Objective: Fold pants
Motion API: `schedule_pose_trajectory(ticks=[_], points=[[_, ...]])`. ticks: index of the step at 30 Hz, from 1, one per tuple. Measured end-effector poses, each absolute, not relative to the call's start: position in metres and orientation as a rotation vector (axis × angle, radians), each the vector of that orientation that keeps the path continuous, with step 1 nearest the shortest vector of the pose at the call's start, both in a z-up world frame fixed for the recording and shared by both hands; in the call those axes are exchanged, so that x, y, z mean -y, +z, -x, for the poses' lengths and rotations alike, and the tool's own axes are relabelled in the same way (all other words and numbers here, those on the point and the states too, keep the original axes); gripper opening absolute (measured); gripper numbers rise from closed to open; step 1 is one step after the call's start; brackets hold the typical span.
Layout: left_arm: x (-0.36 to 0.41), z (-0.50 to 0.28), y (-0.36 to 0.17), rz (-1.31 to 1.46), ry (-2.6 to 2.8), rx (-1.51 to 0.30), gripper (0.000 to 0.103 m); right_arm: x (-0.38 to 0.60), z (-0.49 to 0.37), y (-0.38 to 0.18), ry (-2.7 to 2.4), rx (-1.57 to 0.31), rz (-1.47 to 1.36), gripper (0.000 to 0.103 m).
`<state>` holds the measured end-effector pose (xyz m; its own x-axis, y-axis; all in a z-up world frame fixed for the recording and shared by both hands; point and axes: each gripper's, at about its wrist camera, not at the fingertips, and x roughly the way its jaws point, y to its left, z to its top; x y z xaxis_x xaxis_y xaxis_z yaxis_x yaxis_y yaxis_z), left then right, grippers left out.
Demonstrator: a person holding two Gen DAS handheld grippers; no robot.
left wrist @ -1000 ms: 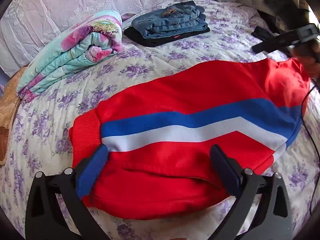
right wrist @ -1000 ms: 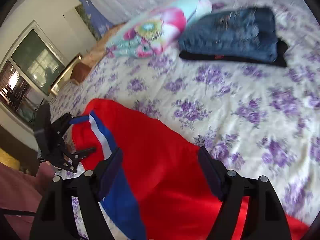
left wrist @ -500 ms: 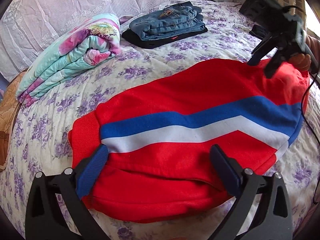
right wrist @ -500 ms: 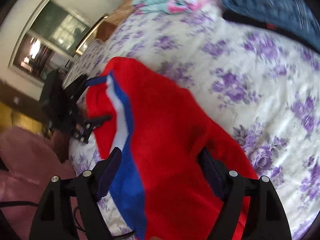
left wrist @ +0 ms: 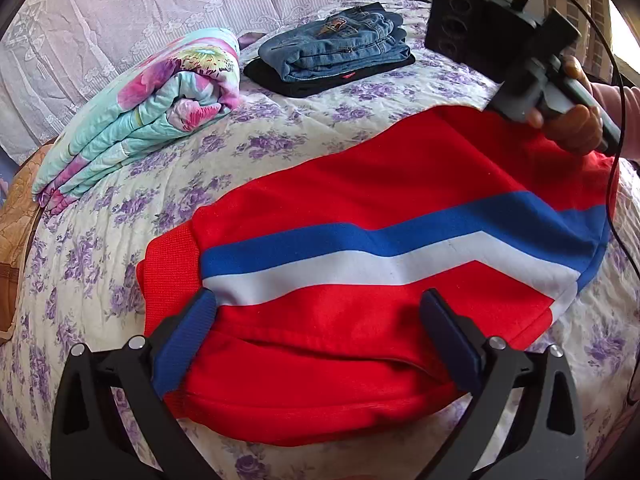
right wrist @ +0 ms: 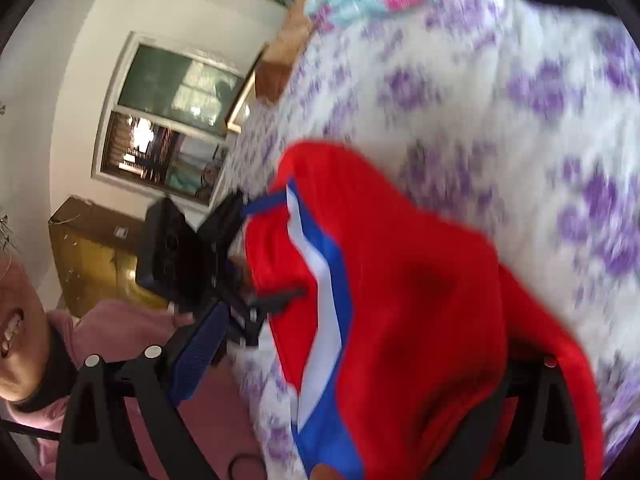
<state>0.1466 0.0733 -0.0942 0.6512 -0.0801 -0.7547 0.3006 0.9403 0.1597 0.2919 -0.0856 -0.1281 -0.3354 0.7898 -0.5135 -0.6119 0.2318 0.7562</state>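
Red pants (left wrist: 360, 184) with a blue and white stripe lie lengthwise on the floral bedspread (left wrist: 80, 256). My left gripper (left wrist: 320, 336) is open, its fingers either side of the near red fold at the cuff end. My right gripper (right wrist: 344, 360) is open over the other end of the pants (right wrist: 400, 300); red cloth drapes over its right finger, which is hidden. In the left wrist view the right gripper (left wrist: 532, 92) is held in a hand at the far right, tilted over the pants. In the blurred right wrist view the left gripper (right wrist: 224, 256) sits at the cuff end.
A folded floral quilt (left wrist: 152, 112) lies at the back left. Folded jeans (left wrist: 340, 44) sit on a black garment (left wrist: 320, 80) at the back. A cable (left wrist: 616, 160) hangs at the right. A window (right wrist: 172, 120) and wooden cabinet (right wrist: 92, 264) stand beyond the bed edge.
The right gripper has risen and rolled sharply to the side over the waist end, now with cloth over its right finger. The left gripper and cuff end stay put.
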Motion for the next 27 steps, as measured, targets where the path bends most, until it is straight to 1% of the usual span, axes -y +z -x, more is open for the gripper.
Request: schedule_pose_trajectory(ticks=[2, 6, 8, 11, 12, 14, 15, 16, 18, 21, 23, 27], points=[[-0.073, -0.147, -0.094, -0.283, -0.219, -0.836, 0.099, 0.092, -0.297, -0.121, 1.400, -1.177, -0.182, 0.095], [-0.073, -0.146, -0.094, -0.283, -0.219, -0.836, 0.099, 0.099, -0.309, -0.113, 1.339, -1.047, -0.185, 0.090], [-0.073, -0.146, -0.094, -0.282, -0.219, -0.836, 0.099, 0.103, -0.316, -0.115, 1.331, -1.028, -0.180, 0.086], [-0.073, -0.146, -0.094, -0.286, -0.217, -0.836, 0.099, 0.103, -0.316, -0.120, 1.300, -1.000, -0.114, 0.078], [-0.073, -0.146, -0.094, -0.286, -0.217, -0.837, 0.099, 0.102, -0.315, -0.121, 1.285, -0.996, -0.081, 0.077], [-0.073, -0.146, -0.094, -0.288, -0.217, -0.839, 0.099, 0.107, -0.317, -0.120, 1.242, -1.018, -0.070, 0.077], [-0.074, -0.147, -0.094, -0.289, -0.216, -0.840, 0.099, 0.115, -0.319, -0.116, 1.195, -1.008, -0.056, 0.081], [-0.074, -0.147, -0.094, -0.290, -0.216, -0.842, 0.099, 0.124, -0.318, -0.109, 1.095, -0.976, -0.013, 0.083], [-0.075, -0.147, -0.092, -0.288, -0.221, -0.845, 0.099, 0.141, -0.312, -0.093, 0.964, -0.916, 0.032, 0.084], [-0.084, -0.140, -0.078, -0.223, -0.253, -0.818, 0.099, 0.143, -0.281, -0.068, 0.988, -0.826, -0.010, 0.084], [-0.100, -0.132, -0.060, -0.159, -0.241, -0.754, 0.099, 0.122, -0.249, -0.058, 1.044, -0.743, 0.022, 0.084], [-0.146, -0.118, -0.039, -0.076, -0.114, -0.680, 0.099, 0.067, -0.205, -0.064, 1.073, -0.656, 0.142, 0.083]])
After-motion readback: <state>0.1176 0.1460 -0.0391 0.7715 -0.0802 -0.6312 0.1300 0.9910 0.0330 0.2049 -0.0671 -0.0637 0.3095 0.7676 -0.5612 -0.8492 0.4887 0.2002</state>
